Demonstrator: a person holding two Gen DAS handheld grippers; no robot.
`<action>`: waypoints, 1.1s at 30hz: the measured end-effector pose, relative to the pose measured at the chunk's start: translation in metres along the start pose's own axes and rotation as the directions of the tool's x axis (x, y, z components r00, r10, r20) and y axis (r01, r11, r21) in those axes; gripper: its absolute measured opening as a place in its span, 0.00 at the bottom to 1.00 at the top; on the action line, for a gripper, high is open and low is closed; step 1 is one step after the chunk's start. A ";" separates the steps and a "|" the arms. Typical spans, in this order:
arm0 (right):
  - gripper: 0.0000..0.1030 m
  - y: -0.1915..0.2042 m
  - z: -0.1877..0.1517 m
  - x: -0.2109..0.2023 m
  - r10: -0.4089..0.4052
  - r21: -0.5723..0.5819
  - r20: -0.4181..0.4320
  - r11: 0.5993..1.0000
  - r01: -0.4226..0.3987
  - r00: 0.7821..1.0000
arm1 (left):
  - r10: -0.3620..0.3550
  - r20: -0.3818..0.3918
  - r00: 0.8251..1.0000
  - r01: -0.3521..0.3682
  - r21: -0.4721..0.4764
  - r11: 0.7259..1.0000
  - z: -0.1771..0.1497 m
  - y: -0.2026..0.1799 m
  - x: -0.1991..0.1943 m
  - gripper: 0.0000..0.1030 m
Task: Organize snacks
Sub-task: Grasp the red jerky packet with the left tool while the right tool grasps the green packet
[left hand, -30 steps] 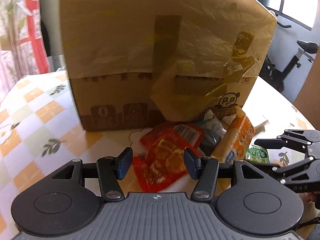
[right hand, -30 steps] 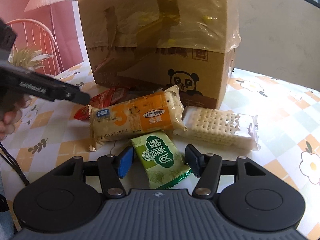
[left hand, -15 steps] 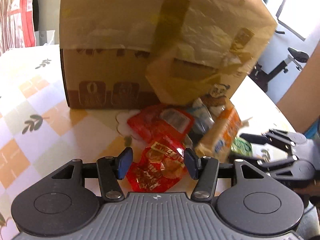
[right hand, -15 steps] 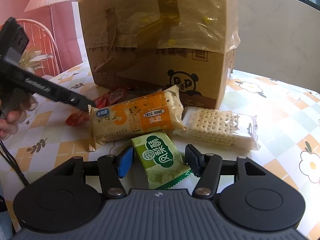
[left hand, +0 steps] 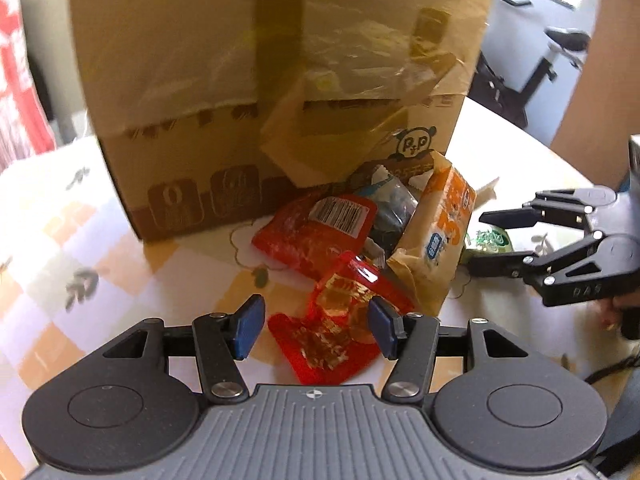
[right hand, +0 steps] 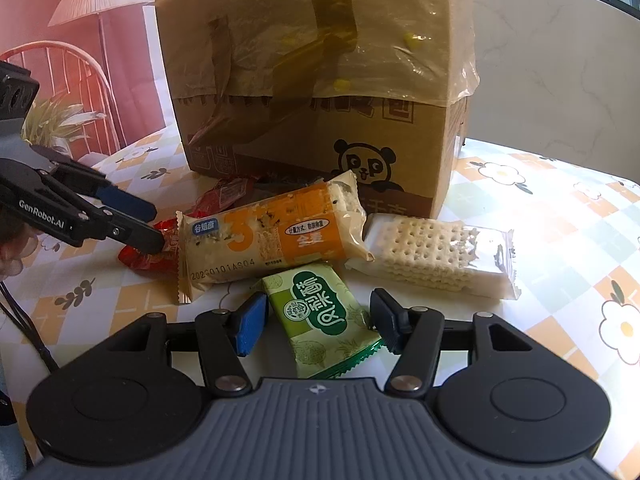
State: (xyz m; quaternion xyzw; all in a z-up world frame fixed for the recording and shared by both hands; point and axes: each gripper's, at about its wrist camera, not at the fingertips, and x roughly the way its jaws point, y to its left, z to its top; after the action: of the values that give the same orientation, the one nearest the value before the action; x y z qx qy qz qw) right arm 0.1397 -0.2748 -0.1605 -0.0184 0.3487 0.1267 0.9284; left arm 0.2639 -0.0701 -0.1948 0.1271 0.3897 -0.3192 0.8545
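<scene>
A pile of snacks lies on the table in front of a taped cardboard box point(left hand: 280, 92). My left gripper point(left hand: 314, 328) is open, its fingers on either side of a crumpled red packet point(left hand: 332, 332). A second red packet point(left hand: 316, 228), a dark packet point(left hand: 390, 212) and an orange bread packet point(left hand: 440, 236) lie beyond it. My right gripper point(right hand: 316, 326) is open around a green packet point(right hand: 320, 316). The orange bread packet point(right hand: 268, 240) and a cracker packet point(right hand: 432, 252) lie just beyond it.
The box point(right hand: 320, 80) stands close behind the snacks and blocks the far side. The table has a checked flower cloth point(right hand: 560, 208). A red chair point(right hand: 60, 80) stands at the left. An exercise bike point(left hand: 540, 64) stands off the table.
My left gripper has swung and moved in over the crumpled red packet, which now lies between its fingers. My right gripper has stayed over the green packet.
</scene>
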 end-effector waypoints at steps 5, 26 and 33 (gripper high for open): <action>0.58 0.000 0.000 0.000 0.000 0.001 0.000 1.000 0.000 1.000 | -0.124 -0.030 0.992 0.121 -0.084 0.989 0.011 0.014 0.012 0.58; 0.58 0.000 0.000 -0.001 -0.002 0.002 0.002 1.000 0.002 1.000 | -0.068 -0.037 0.997 0.067 -0.035 0.997 -0.009 -0.001 -0.001 0.60; 0.58 0.001 0.000 0.000 -0.003 0.001 0.002 1.000 0.003 1.000 | 0.050 -0.019 0.999 -0.049 0.024 0.999 -0.011 -0.030 0.009 0.61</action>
State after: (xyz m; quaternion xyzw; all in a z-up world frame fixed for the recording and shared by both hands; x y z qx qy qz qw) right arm 0.1390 -0.2745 -0.1605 -0.0183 0.3479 0.1251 0.9290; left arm 0.2424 -0.0915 -0.2076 0.1497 0.3909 -0.3013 0.8568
